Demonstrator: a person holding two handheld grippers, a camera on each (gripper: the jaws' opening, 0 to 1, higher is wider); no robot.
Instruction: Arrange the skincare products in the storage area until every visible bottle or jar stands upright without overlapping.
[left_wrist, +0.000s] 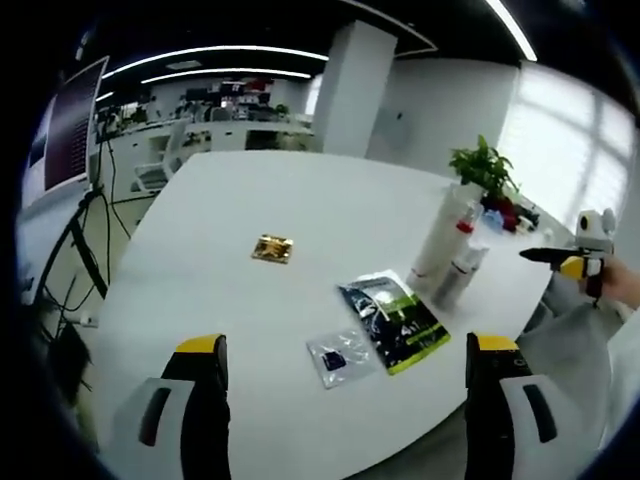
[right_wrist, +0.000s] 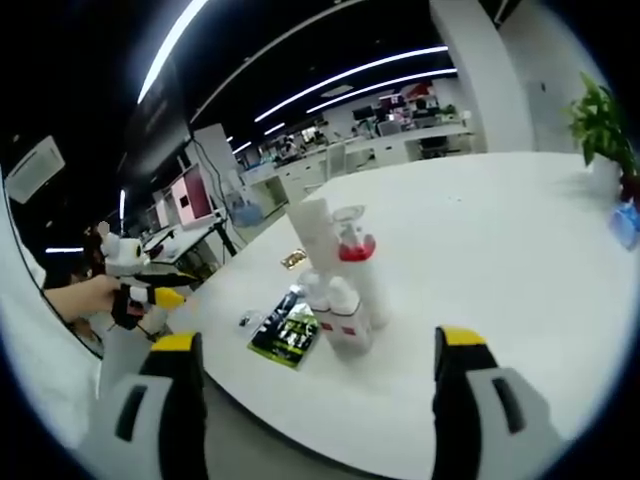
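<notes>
A: Bottles (right_wrist: 345, 290) where?
B: Clustered upright near table (left_wrist: 300, 210) edge, touching; white, red bands, one red-collared pump, tall white tube behind. Dark-green pouch (left_wrist: 393, 320) and clear packet (left_wrist: 338, 355) flat beside.
A: Claws?
B: Left gripper (left_wrist: 355, 350) spread, empty, over near edge. Right gripper (right_wrist: 315, 345) spread, empty, facing bottles.
A: Farther?
B: Gold sachet (left_wrist: 272, 248), potted plant (left_wrist: 485, 170).

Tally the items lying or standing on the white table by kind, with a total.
Skincare bottles and tubes: 4, as far as the cluster can be separated
Green-and-black sachet: 1
Small clear sachet: 1
Gold packet: 1
Potted plant: 1
Total: 8
</notes>
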